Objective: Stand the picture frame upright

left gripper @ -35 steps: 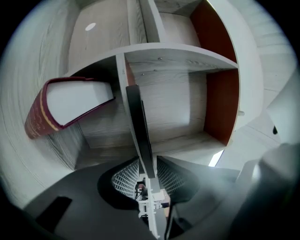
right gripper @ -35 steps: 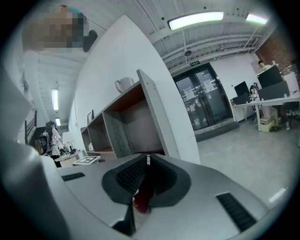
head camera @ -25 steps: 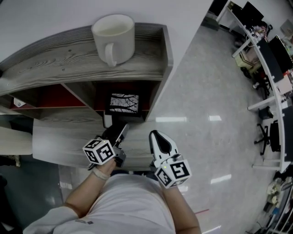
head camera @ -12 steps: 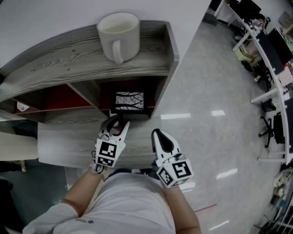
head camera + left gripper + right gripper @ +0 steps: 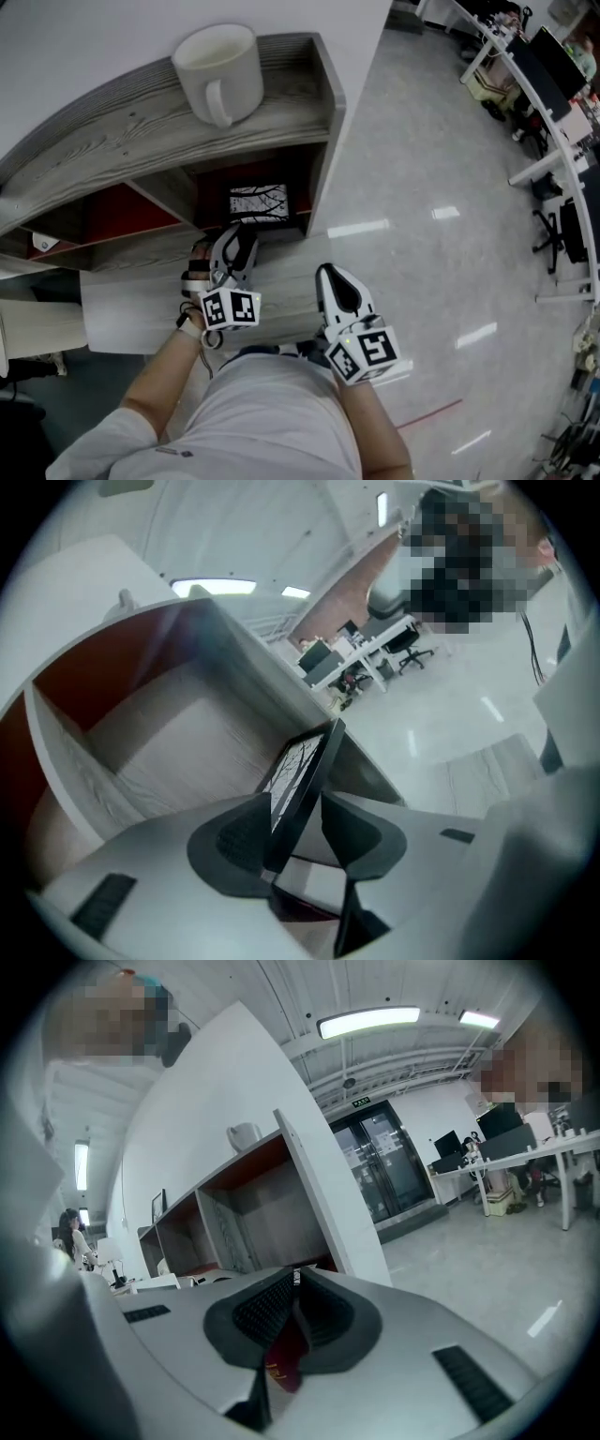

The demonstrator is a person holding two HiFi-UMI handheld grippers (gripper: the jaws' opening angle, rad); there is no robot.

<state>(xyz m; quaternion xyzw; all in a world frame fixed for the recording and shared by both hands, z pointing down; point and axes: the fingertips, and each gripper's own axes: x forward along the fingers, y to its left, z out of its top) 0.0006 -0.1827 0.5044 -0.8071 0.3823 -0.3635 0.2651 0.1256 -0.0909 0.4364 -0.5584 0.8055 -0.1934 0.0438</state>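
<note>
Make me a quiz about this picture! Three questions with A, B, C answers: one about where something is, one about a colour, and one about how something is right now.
1. Where is the picture frame?
A. In a compartment of the shelf, below the mug
B. On the floor
C. On top of the shelf, beside the mug

2. What colour is the mug?
A. Blue
B. White
C. Black

3. How do the jaws of the right gripper stand?
A. Wide apart
B. Clamped round the mug
C. Together

Answers:
1 A: the head view shows the frame inside the compartment under the top board where the mug stands.
2 B: the mug is white all over.
3 C: the right gripper view shows its pads meeting at the tips.
</note>
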